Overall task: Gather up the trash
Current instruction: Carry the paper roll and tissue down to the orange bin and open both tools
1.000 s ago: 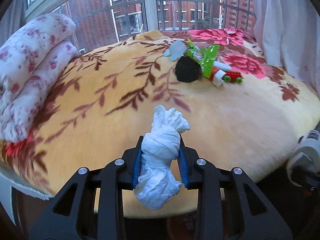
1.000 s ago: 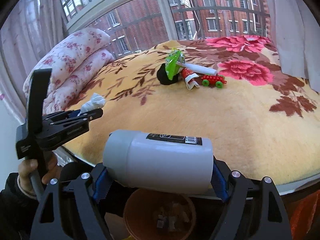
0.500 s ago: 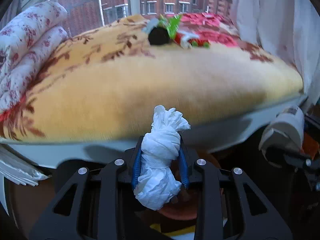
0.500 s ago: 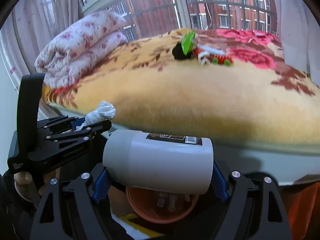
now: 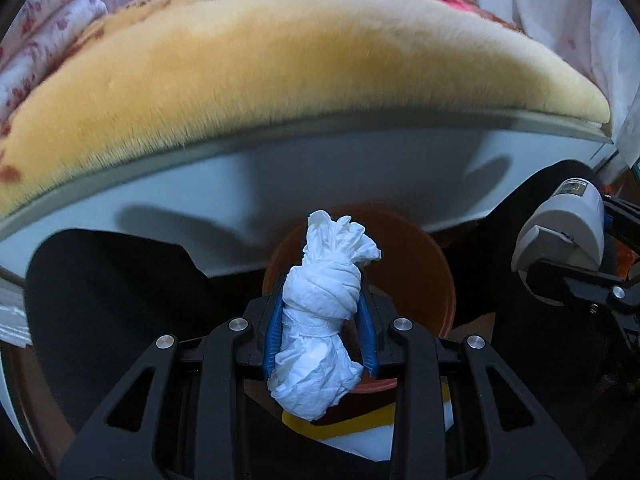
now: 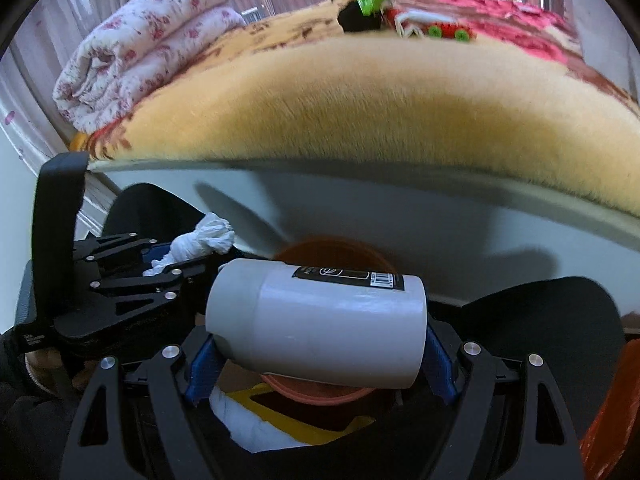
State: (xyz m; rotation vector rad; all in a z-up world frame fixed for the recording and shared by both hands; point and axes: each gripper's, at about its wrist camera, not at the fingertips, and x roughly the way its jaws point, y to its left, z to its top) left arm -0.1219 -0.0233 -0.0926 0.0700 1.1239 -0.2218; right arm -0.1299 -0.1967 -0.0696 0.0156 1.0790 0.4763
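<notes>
My left gripper (image 5: 320, 332) is shut on a twisted white tissue wad (image 5: 320, 312), held upright between the blue pads. It hangs over an orange-brown bin (image 5: 424, 264) on the floor below the bed. The same tissue wad (image 6: 196, 240) and left gripper (image 6: 160, 264) show at the left of the right wrist view. My right gripper (image 6: 320, 356) is shut on a grey-white plastic bottle (image 6: 320, 328) lying crosswise between its pads, above the bin (image 6: 332, 248). The bottle (image 5: 560, 232) also shows at the right edge of the left wrist view.
The bed with its yellow floral blanket (image 6: 360, 108) and white side panel (image 5: 280, 184) stands right behind the bin. A black lump, green wrapper and red toy (image 6: 400, 24) lie on the bed. A folded floral quilt (image 6: 140, 44) is at its left. Dark-clothed knees (image 5: 112, 292) flank the bin.
Both grippers have sunk from bed height to below the bed's edge and tilted downward. The bin has come into view under the tissue and bottle. Both grips are unchanged.
</notes>
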